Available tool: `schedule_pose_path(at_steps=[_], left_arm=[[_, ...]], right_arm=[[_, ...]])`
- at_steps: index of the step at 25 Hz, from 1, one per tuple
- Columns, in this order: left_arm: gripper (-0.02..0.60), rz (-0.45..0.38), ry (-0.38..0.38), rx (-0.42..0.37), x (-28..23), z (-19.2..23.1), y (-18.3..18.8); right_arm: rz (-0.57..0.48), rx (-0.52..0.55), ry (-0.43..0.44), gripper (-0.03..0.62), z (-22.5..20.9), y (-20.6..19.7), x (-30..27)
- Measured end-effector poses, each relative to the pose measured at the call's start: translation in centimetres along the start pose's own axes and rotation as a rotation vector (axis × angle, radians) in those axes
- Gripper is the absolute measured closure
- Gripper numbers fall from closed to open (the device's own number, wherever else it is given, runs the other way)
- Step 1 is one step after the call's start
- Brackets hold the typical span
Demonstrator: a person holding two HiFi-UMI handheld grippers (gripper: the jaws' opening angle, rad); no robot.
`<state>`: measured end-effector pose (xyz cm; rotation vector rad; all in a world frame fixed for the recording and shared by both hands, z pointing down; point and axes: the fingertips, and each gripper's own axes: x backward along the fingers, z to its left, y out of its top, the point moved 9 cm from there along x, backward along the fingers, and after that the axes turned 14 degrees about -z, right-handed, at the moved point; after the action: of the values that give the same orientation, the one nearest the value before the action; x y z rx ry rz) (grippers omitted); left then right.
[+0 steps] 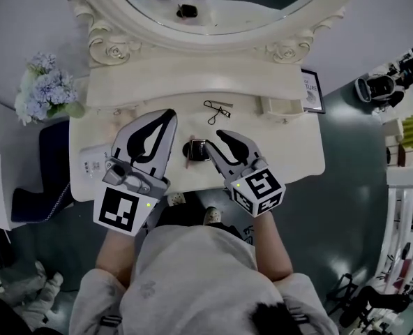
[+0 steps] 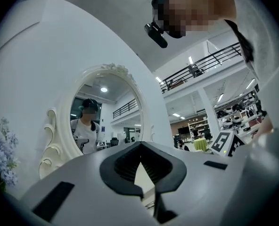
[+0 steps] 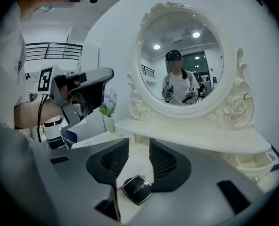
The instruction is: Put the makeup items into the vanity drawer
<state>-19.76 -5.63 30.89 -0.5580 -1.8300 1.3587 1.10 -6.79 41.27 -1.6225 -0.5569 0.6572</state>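
Note:
A black square compact (image 1: 196, 150) lies on the white vanity top (image 1: 290, 152), and in the right gripper view the compact (image 3: 137, 189) sits low between the jaws, free of the pads. My right gripper (image 1: 222, 134) (image 3: 139, 147) is open with a narrow gap, just right of the compact. My left gripper (image 1: 170, 114) (image 2: 140, 145) hovers left of it, jaws together and empty. A black eyelash curler (image 1: 217, 110) rests farther back near the mirror base. A small drawer (image 1: 280, 107) (image 3: 250, 161) stands open at the back right. A thin pinkish item (image 1: 187, 161) lies beside the compact.
The oval mirror (image 1: 220, 5) in its carved frame rises at the back. A vase of blue flowers (image 1: 46, 89) stands at the far left. A white card (image 1: 93, 160) lies on the left part of the top. A dark chair (image 1: 42, 180) is left of the vanity.

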Motion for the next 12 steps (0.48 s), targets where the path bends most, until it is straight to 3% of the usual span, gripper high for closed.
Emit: schedule_pose_path(at_steps=[7,12], left_arm=[[0.568,0.023,-0.048,0.025,-0.1,1.4,-2.1],[0.568,0.05,-0.054,0.056,0.1,2.0,-3.4]], right_arm=[[0.136,-0.031,-0.021,0.456,0.1,-4.3,-1.2],[0.242,-0.092,-0.103,0.419,0.0,-6.9,-1.5]])
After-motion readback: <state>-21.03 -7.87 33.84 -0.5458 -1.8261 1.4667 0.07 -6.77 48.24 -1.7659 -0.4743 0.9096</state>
